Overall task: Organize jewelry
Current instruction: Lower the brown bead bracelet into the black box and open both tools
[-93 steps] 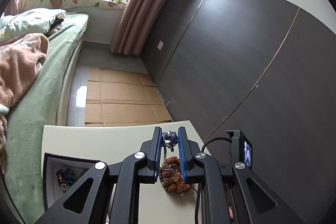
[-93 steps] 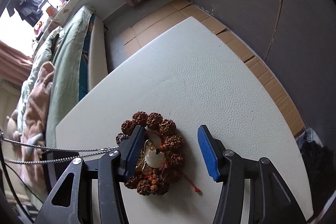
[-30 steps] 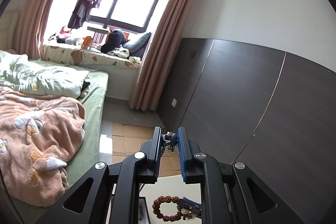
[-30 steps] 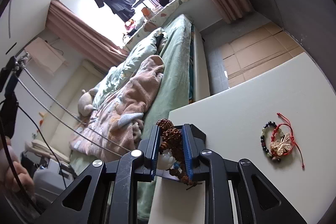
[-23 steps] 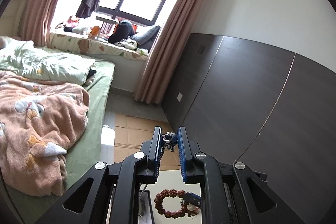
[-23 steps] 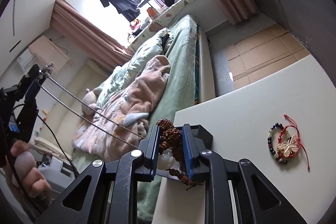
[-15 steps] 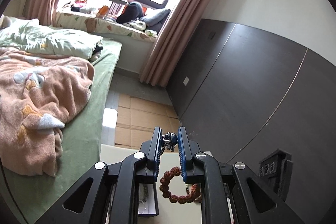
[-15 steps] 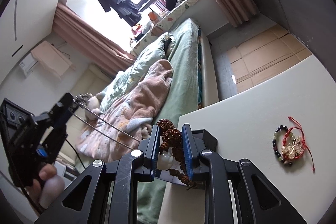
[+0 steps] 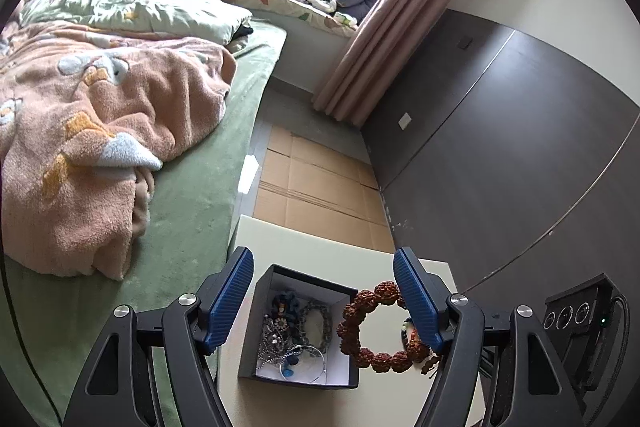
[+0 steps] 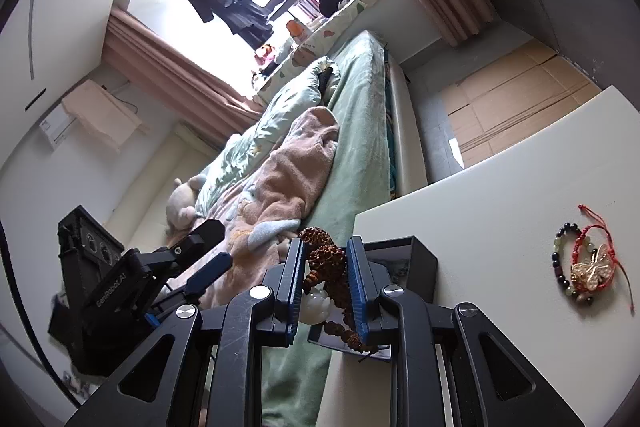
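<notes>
**Now over the box: bead ring held, left tongs wide**

Below the left gripper (image 9: 323, 301), a black box (image 9: 256, 331) sits on the white table (image 9: 304, 243) near its edge by the bed (image 9: 192, 211). Inside the box lie a silver chain (image 9: 272, 341), a thin bangle with a blue stone (image 9: 302, 363), a greenish bead bracelet (image 9: 318, 321) and a dark blue piece (image 9: 286, 305), all bunched together. The left gripper's jaws stand wide apart and hold nothing.

The right gripper (image 10: 324, 285) is closed on a bracelet (image 10: 326, 259) of knobbly brown beads with a white charm. From the left wrist view its ring hangs face-on, over the box's right wall.

Near the table's far right edge lie a dark bead bracelet (image 10: 560, 267) and a red cord bracelet (image 10: 596, 259) with a pale butterfly, touching.

Printing on the left gripper's body is too blurred to read.
</notes>
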### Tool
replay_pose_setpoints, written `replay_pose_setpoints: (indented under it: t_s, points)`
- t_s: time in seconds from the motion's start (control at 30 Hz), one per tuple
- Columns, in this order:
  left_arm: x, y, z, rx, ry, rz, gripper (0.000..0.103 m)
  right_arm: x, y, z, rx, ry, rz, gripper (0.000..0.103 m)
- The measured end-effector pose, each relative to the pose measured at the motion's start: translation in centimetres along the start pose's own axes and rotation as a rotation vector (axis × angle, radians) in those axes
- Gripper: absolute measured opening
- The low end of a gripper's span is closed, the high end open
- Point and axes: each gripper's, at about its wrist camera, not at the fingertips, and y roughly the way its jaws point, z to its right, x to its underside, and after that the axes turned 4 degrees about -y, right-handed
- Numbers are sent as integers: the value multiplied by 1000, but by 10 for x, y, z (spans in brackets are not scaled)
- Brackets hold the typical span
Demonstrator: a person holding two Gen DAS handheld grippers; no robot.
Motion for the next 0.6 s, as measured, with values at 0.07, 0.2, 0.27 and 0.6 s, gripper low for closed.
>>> replay_pose_setpoints:
  t_s: [0.07,0.2,0.27,0.6]
  points:
    - [0,-2,-4,2,-5,3,73,3,7,-3,-9,4,-5,23]
    - [0,-6,-7,3,0,21,73,10,24,-4,-46,44,-27,24]
    - [0,-6,-7,1,0,27,73,14,38,-6,14,21,-82,29]
    - [12,-3,10,2,52,23,73,9,9,15,177,39,-80,78]
